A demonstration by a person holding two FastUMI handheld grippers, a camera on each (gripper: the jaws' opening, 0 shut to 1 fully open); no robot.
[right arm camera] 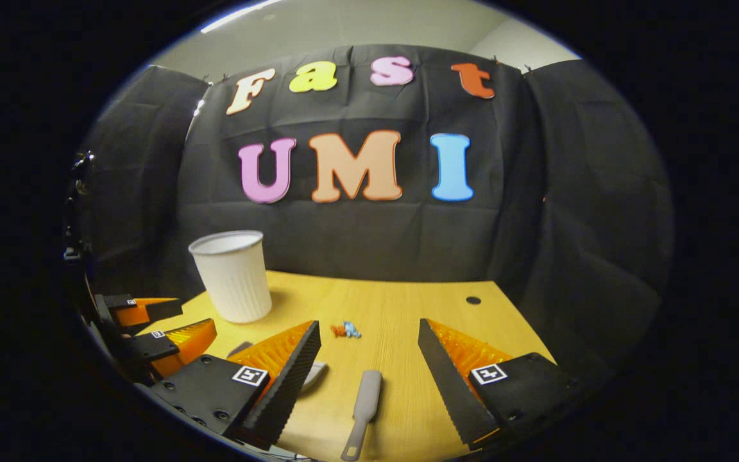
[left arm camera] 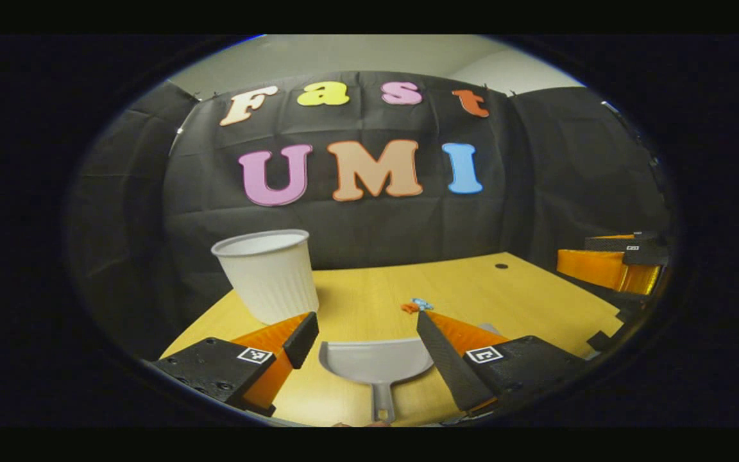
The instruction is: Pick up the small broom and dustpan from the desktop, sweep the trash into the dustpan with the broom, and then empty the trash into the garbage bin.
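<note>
The grey dustpan (left arm camera: 376, 362) lies flat on the wooden desktop (left arm camera: 369, 289), its handle pointing toward me. It sits between the fingers of my left gripper (left arm camera: 369, 350), which is open and not touching it. In the right gripper view the grey broom handle (right arm camera: 363, 404) lies on the desk between the fingers of my right gripper (right arm camera: 369, 378), also open and apart from it. The broom's head is hidden behind the left finger. Small orange and blue trash (left arm camera: 417, 305) (right arm camera: 346, 330) lies further out, mid-desk. The white ribbed garbage bin (left arm camera: 267, 273) (right arm camera: 231, 276) stands upright at the far left.
The other gripper (left arm camera: 613, 266) hovers at the desk's right edge in the left gripper view; in the right gripper view the other gripper (right arm camera: 151, 333) shows at the left. A small dark hole (right arm camera: 473, 299) marks the desk's far right. Black cloth walls close the desk's back and sides.
</note>
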